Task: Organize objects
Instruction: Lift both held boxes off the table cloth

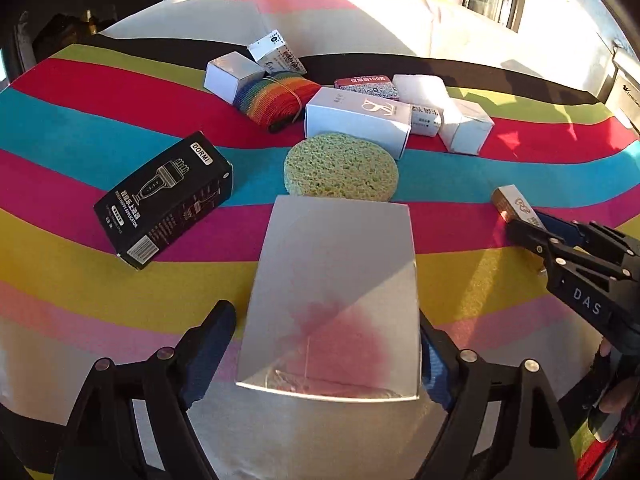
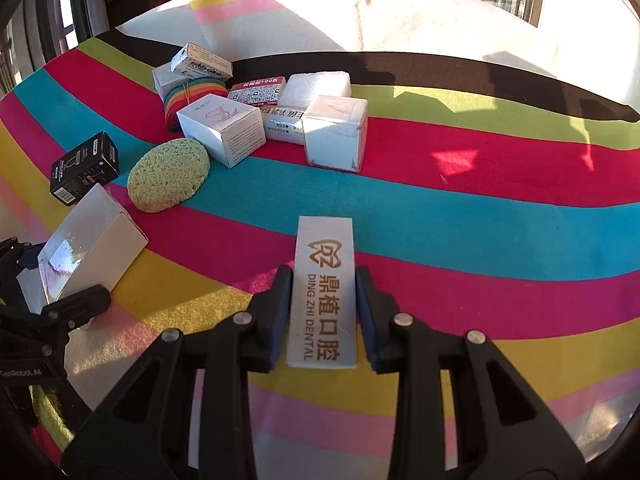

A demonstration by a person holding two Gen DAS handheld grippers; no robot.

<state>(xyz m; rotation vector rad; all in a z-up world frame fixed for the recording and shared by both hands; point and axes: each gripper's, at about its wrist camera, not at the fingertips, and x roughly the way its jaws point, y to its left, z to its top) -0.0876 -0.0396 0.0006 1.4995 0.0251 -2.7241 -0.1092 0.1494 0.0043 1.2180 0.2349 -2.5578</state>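
Observation:
A flat silver box (image 1: pixel 332 280) lies on the striped cloth between the fingers of my left gripper (image 1: pixel 324 320). The right finger (image 1: pixel 434 356) is against the box's edge, and a thin strip of cloth shows between the left finger (image 1: pixel 212 344) and the box. In the right wrist view the same silver box (image 2: pixel 92 248) sits at the far left inside the left gripper (image 2: pixel 58 272). My right gripper (image 2: pixel 324 280) is shut on a narrow white dental box (image 2: pixel 324 256) with gold lettering, low over the cloth. In the left wrist view, that gripper (image 1: pixel 524 228) and dental box (image 1: pixel 514 202) are at the right.
A black DORMI box (image 1: pixel 164 200) lies to the left, a round green sponge (image 1: pixel 340 168) just beyond the silver box. Farther back are several white boxes (image 1: pixel 356 120), a rainbow strap roll (image 1: pixel 276 96) and a red tin (image 1: pixel 366 86). The striped cloth (image 1: pixel 80 128) covers the surface.

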